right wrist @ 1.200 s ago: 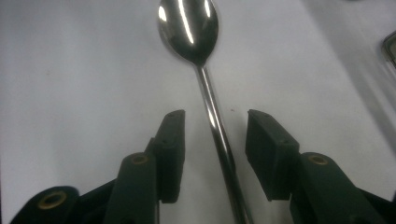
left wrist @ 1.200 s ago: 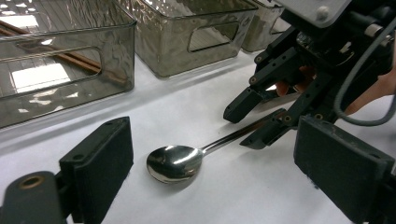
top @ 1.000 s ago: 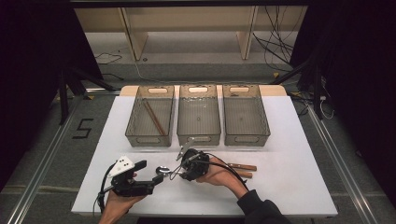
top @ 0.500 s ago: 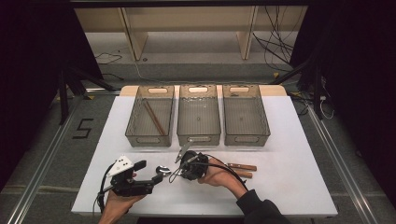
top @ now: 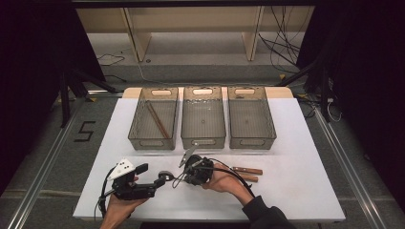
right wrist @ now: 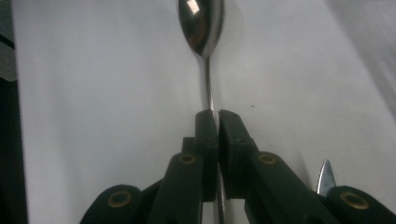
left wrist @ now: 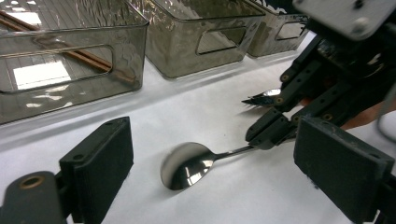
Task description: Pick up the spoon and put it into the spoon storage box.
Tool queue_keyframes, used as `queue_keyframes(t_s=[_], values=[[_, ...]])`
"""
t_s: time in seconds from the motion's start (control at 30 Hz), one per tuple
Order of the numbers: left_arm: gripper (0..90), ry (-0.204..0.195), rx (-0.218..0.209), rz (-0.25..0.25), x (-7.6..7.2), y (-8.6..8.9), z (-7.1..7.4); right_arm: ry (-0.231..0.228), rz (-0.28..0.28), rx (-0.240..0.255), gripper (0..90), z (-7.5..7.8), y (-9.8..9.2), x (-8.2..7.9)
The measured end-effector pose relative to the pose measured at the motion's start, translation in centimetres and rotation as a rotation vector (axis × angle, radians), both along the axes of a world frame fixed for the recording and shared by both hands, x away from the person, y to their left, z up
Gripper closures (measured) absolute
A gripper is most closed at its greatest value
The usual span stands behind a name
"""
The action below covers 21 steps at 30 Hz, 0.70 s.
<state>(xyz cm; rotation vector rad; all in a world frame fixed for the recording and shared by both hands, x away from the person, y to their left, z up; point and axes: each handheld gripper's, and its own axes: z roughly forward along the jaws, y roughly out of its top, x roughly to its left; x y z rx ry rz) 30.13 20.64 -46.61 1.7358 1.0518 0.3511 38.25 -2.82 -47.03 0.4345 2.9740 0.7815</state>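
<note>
We note black grippers, left (top: 160,180) and right (right wrist: 213,119), with brass pivot screws, trailing black cables, a white three-cornered plate on the left, and a dark right sleeve (top: 265,214).

Right gripper (right wrist: 212,122) clamped; left gripper (left wrist: 219,163) agape.

A white table (top: 305,143) fills the middle of the high view. Three smoky clear bins (top: 202,117) stand in a row along its far edge. Near the front lie a spoon (left wrist: 187,164) and two wooden-handled utensils (top: 247,174) at centre right.
</note>
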Motion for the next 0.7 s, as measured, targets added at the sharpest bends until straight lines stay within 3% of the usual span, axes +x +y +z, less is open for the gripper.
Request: queue_keyframes(t_s=[0.43, 0.53, 0.7], values=[[11.6, -0.002, -0.010, 0.003, 0.0, 0.1, 0.0, -0.004, 0.019, -0.022, 88.3, 0.4, 0.3, -0.9], [11.6, -0.003, -0.010, 0.003, 0.0, 0.0, 0.1, -0.031, 0.026, -0.042, 87.5, 0.3, 0.5, -1.2], [11.6, -0.001, -0.011, 0.003, 0.0, 0.1, 0.1, -0.036, 0.036, -0.055, 86.9, 0.0, 0.7, -1.3]])
